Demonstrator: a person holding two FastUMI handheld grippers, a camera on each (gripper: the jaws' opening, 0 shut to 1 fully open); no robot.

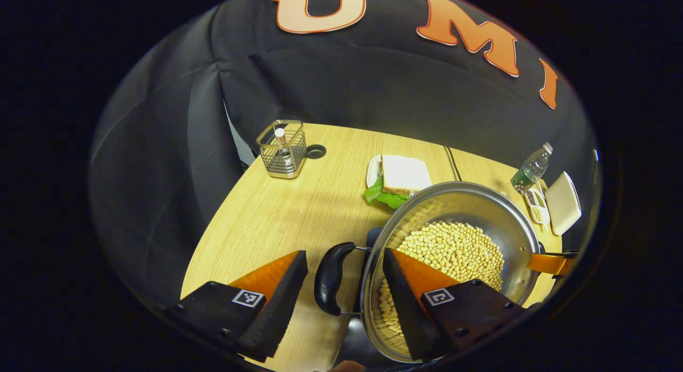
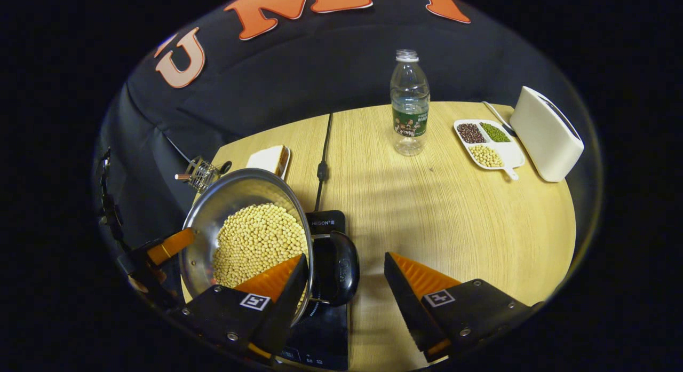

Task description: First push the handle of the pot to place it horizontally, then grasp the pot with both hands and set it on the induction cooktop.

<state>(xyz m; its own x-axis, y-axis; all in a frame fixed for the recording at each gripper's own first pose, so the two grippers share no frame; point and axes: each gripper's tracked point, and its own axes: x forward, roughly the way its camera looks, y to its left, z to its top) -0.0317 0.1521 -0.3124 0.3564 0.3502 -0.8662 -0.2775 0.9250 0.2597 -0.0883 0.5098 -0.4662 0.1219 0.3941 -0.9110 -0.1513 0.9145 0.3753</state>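
Lower centre in both views, the pot (image 1: pixel 453 254) of soybeans is sitting on the induction cooktop (image 2: pixel 325 329); both tongs, left (image 1: pixel 344 286) and right (image 2: pixel 344 284), are spread wide, straddling its handles (image 1: pixel 331 278), and should close evenly before lifting.

Both tongs (image 1: pixel 344 286) (image 2: pixel 344 286) carry black screw-fastened mounts with square coded markers.

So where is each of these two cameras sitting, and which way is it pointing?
Left gripper view: rides on the left gripper, looking forward over its open fingers, which straddle the pot's black side handle; sandwich and wire basket beyond.
Right gripper view: rides on the right gripper, fingers open around the opposite handle; water bottle, bean tray, toaster beyond.
Both share the bean-filled pot, the induction cooktop and the table.
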